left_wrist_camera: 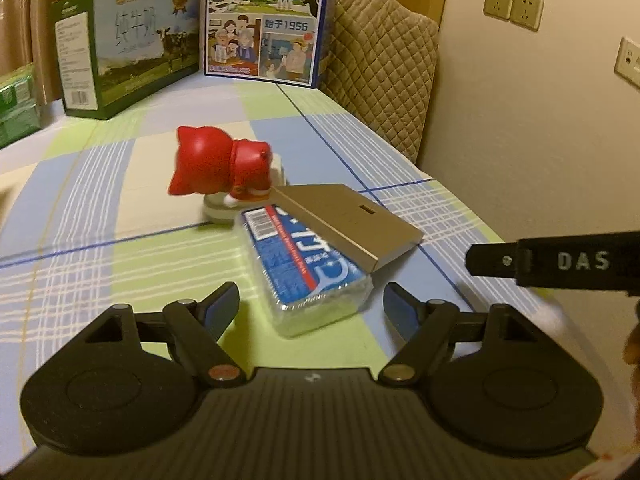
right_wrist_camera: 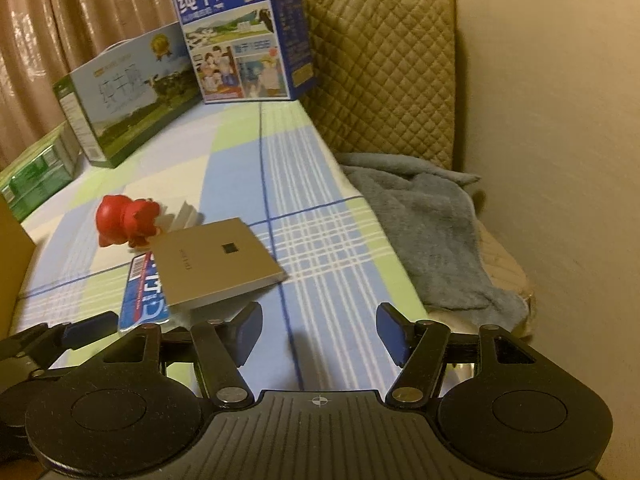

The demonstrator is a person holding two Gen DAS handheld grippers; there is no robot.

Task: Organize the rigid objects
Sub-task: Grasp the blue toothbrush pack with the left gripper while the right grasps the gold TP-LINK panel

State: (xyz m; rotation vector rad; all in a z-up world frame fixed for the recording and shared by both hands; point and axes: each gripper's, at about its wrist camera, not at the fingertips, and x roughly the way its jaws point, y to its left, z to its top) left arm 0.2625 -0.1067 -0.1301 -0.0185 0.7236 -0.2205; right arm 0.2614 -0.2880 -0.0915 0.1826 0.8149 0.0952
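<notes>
Nearest the left wrist camera, the left gripper [left_wrist_camera: 311,308] has its jaws spread wide with nothing between them, aimed at the near end of a blue plastic-wrapped tissue pack [left_wrist_camera: 304,264] lying on the checked tablecloth [left_wrist_camera: 120,216] of the worktop. The right gripper [right_wrist_camera: 318,332] also stands open and empty, over bare cloth just right of the pile.

A flat tan box [left_wrist_camera: 352,220] leans across the far part of the pack, and a red cat figurine [left_wrist_camera: 218,168] on a pale base touches the box's far corner. The likely trouble: dragging or lifting the pack would probably tip the tan box off it and knock the figurine over, and the slick wrap may slip in the jaws.

Further back stand closed cartons, contents unseen: a green milk carton [left_wrist_camera: 128,48], a blue milk carton [left_wrist_camera: 264,20], and a green pack [left_wrist_camera: 16,104] at the left edge.
</notes>
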